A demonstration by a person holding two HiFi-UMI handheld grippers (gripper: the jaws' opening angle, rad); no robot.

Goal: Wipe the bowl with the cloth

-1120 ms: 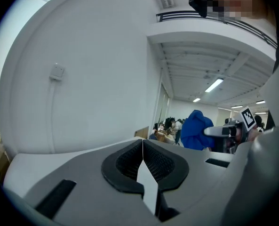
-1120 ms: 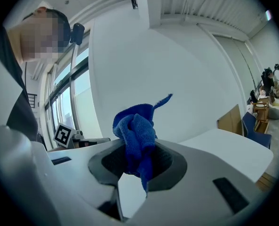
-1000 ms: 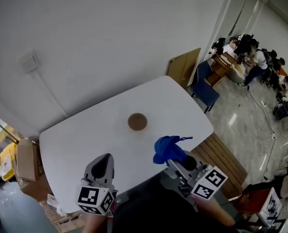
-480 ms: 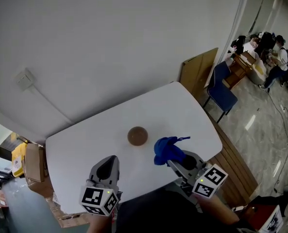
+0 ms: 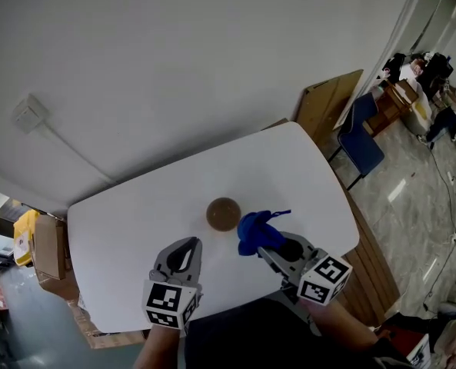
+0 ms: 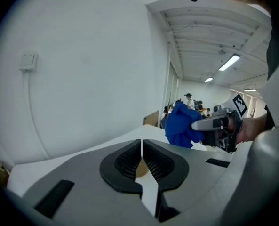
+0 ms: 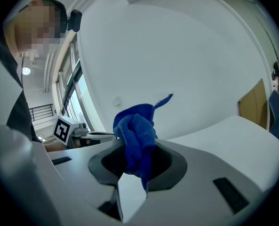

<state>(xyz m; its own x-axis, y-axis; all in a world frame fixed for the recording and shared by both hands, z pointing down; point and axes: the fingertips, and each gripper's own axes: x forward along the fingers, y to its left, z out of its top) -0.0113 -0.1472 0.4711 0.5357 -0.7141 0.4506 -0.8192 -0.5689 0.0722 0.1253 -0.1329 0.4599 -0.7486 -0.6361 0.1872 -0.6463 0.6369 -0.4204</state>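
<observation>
Brown bowl (image 5: pixel 223 214) sitting on the white table (image 5: pixel 128 221). Just right of the bowl, blue cloth (image 5: pixel 255 231) pinched tight in the right gripper (image 5: pixel 269 245). Near-left of the bowl: left gripper (image 5: pixel 186 244), jaws pressed together (bowl glimpsed behind them). Far beyond the bowl, a blue chair (image 5: pixel 364 141).

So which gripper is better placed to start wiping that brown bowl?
The right gripper, probably. It is shut on the blue cloth, which shows close beside the brown bowl in the head view. The left gripper is shut and empty, so at best it could steady the bowl.
</observation>
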